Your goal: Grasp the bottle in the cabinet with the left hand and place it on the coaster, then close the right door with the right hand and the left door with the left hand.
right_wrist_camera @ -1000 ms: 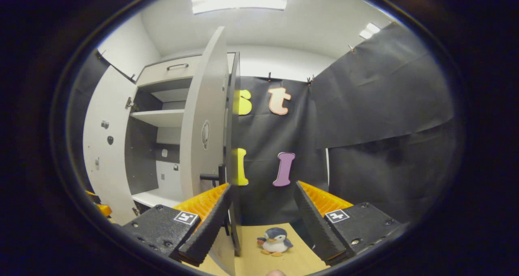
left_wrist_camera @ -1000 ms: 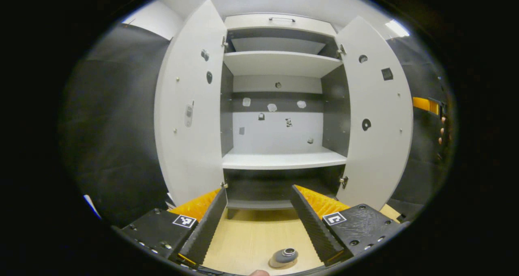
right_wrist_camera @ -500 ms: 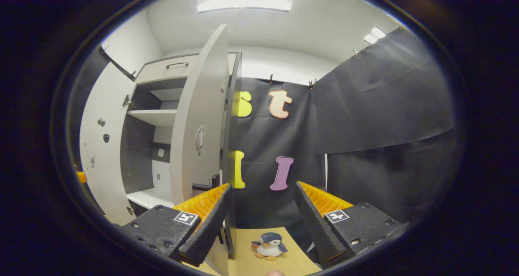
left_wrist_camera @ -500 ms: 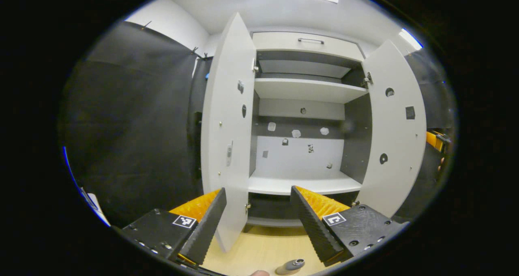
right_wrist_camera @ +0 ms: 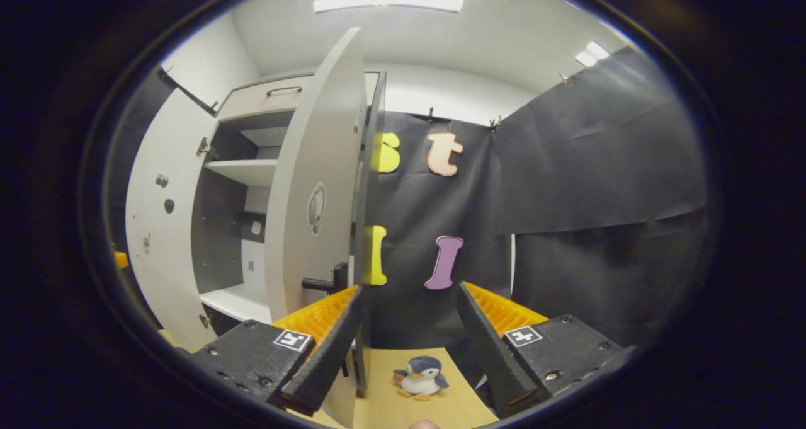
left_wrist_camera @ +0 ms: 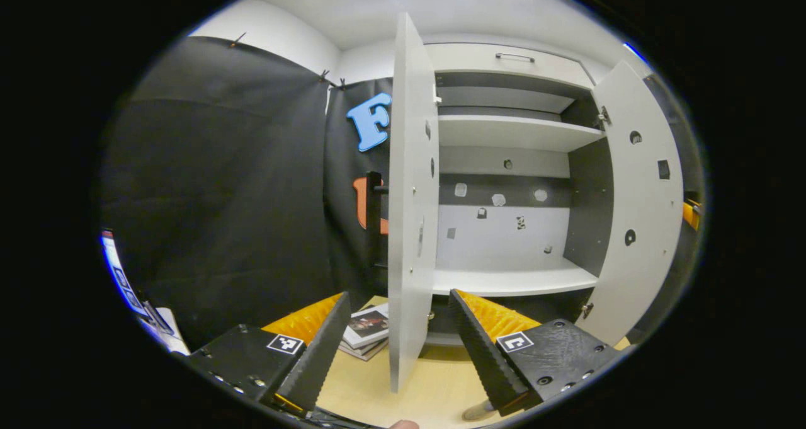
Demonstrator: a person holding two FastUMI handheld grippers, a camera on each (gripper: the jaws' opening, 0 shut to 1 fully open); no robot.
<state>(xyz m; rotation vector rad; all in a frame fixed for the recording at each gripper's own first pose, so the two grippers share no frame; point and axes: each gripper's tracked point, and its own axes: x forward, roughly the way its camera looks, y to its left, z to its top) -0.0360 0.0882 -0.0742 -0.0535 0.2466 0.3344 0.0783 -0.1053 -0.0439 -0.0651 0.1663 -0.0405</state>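
Observation:
In the left gripper view my left gripper (left_wrist_camera: 398,298) is open, and the white left door (left_wrist_camera: 410,227) stands edge-on between its fingers, a little beyond them. A beige bit of the bottle or its coaster (left_wrist_camera: 476,410) peeks out low by the right finger. The cabinet (left_wrist_camera: 510,240) stands open with bare shelves, and the right door (left_wrist_camera: 636,215) swings out at the right. In the right gripper view my right gripper (right_wrist_camera: 409,289) is open. The right door (right_wrist_camera: 312,196), with its dark handle (right_wrist_camera: 324,283), hangs just left of the left finger.
A stack of books (left_wrist_camera: 365,328) lies on the wooden tabletop (left_wrist_camera: 359,385) left of the left door. A penguin toy (right_wrist_camera: 420,377) sits on the table between the right gripper's fingers. Black cloth walls close in both sides. The left door (right_wrist_camera: 160,227) shows far left.
The left gripper has swung left, so the left door went from beside its left finger to between its fingers, and the bottle slid to the bottom edge. The right gripper barely shifted.

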